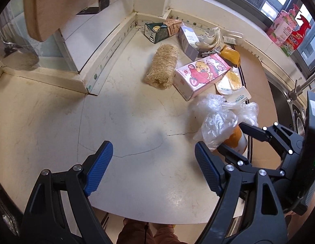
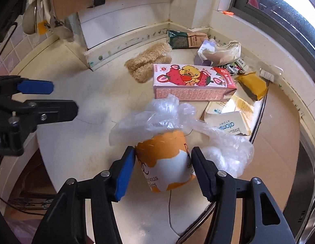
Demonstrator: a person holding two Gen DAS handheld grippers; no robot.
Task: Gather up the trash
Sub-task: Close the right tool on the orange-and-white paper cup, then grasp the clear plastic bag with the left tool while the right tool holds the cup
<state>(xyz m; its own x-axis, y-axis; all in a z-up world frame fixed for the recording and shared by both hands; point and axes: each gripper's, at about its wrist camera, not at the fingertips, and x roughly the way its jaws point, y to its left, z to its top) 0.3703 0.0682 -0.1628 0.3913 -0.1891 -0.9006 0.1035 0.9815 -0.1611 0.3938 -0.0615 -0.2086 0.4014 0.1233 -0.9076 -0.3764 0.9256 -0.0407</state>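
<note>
Right tool (image 2: 163, 162) pinches the orange paper cup (image 2: 164, 158) on the desk (image 2: 80, 142), beside crumpled plastic (image 2: 157, 113); left tool (image 1: 153, 168) hovers spread, empty. Pickup step: next, probably lift without crushing.

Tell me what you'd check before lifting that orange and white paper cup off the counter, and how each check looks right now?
1. Right tool around the paper cup: ok, one finger each side, pads against its wall.
2. Grip firm enough to lift: cannot tell.
3. Clear plastic bag free of the cup: not ok, it spills out of the cup's mouth and would likely come along.
4. Left tool out of the way: ok, open and empty over bare counter.
5. Pink carton clear of the lift: ok, it lies beyond the bag.
</note>
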